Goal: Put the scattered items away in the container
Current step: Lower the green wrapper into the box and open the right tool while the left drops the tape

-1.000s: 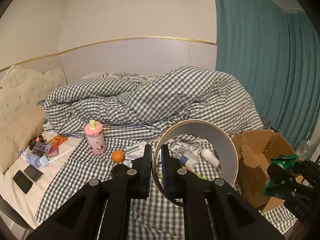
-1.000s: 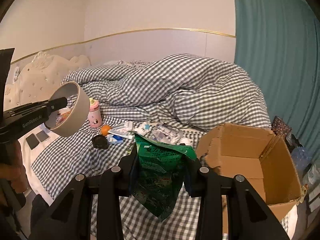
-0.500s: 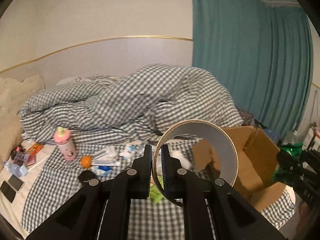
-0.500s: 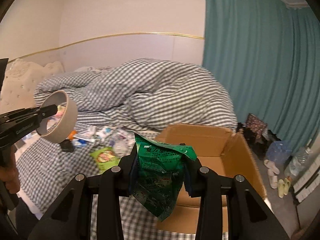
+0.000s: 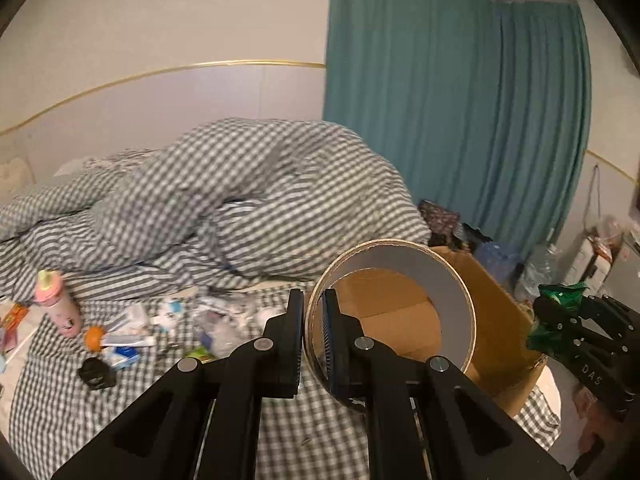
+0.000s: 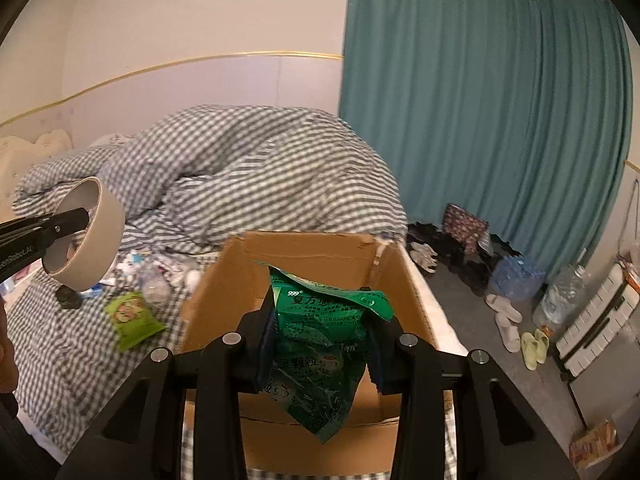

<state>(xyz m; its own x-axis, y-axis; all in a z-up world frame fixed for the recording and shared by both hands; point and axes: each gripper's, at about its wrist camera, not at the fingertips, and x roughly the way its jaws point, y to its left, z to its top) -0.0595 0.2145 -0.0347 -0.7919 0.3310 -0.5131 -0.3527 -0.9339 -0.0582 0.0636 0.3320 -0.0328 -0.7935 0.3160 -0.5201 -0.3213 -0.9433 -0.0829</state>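
My left gripper point(image 5: 313, 332) is shut on the wall of a wide beige tape roll point(image 5: 452, 280), held in the air left of the open cardboard box point(image 5: 496, 320); the roll also shows in the right wrist view point(image 6: 106, 236). My right gripper point(image 6: 320, 332) is shut on a green foil packet point(image 6: 320, 344) and holds it above the box point(image 6: 304, 256) opening. In the left wrist view the right gripper point(image 5: 560, 320) sits at the box's right side. Scattered items lie on the checked bedsheet: a pink bottle point(image 5: 56, 300), an orange point(image 5: 95, 338), a black object point(image 5: 96, 372), a light green snack bag point(image 6: 132, 320).
A heaped checked duvet point(image 5: 240, 200) fills the bed behind the items. A teal curtain point(image 6: 500, 120) hangs at the right. Shoes, slippers point(image 6: 532, 346) and water bottles point(image 6: 516, 276) lie on the floor to the right of the box.
Both grippers have swung right toward the box. The green packet now hangs over the box opening, and the tape roll now frames the box interior instead of the bed clutter.
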